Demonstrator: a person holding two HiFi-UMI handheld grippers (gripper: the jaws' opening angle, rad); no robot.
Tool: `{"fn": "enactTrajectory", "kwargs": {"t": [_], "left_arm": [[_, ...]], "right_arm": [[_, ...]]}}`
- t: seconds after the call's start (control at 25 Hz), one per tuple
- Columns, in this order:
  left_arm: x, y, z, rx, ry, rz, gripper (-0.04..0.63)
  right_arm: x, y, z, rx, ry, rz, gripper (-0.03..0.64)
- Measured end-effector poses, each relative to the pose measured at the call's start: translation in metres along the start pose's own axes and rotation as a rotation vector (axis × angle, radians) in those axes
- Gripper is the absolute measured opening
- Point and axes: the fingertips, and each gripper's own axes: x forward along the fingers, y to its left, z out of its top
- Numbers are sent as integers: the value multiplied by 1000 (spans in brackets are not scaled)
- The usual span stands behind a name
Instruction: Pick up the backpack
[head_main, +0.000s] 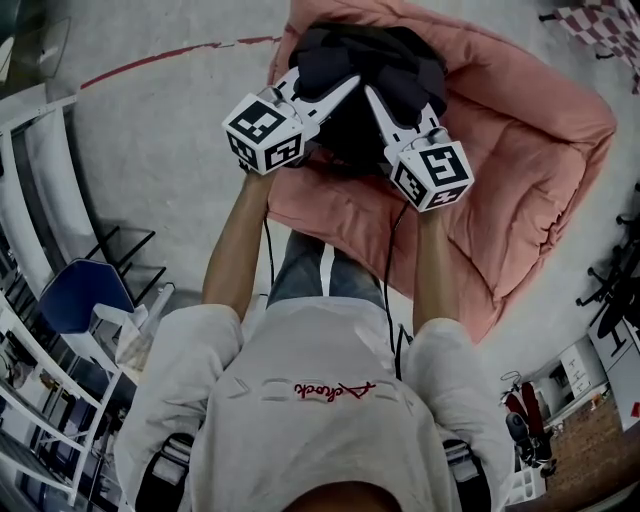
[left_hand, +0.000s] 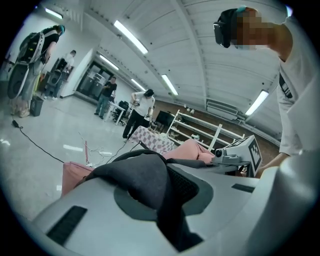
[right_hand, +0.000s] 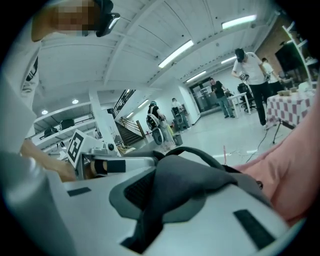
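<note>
Grips the black soft fabric backpack (head_main: 372, 62) with both the left hand-held gripper (head_main: 335, 92) and the right hand-held gripper (head_main: 385, 108), each pinched nearly closed on a dark fold straight ahead, over the pink padded mat (head_main: 520, 150); seemingly grasp done, lifting clear left.

The backpack (head_main: 400, 60) is a black, floppy soft one, slumped in a heap on the far part of a pink padded mat (head_main: 520, 150) on the floor. My left gripper (head_main: 340, 92) and right gripper (head_main: 378, 100) each pinch a fold of its dark grey fabric. A strap loop (right_hand: 200, 150) arches up behind.
</note>
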Motion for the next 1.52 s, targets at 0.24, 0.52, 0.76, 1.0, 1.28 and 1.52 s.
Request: {"fn": "enactTrajectory", "kwargs": {"t": [0.24, 0.52, 0.76, 1.0, 1.28, 1.52], "left_arm": [[-22, -18, 0, -26, -4, 17, 57], [-62, -52, -7, -78, -18, 40, 57], [-73, -69, 2, -93, -14, 41, 55], [-82, -83, 27, -95, -61, 56, 54], [-111, -115, 67, -61, -95, 33, 52], [-126, -155, 122, 74, -128, -8, 52]], "right_arm": [[-16, 27, -2, 5, 15, 30, 51], [-44, 72, -13, 40, 23, 58, 51], [-57, 82, -5, 76, 12, 56, 51], [-69, 91, 19, 104, -26, 50, 49], [-87, 117, 62, 73, -76, 20, 49], [-113, 136, 122, 26, -167, -20, 49]]}}
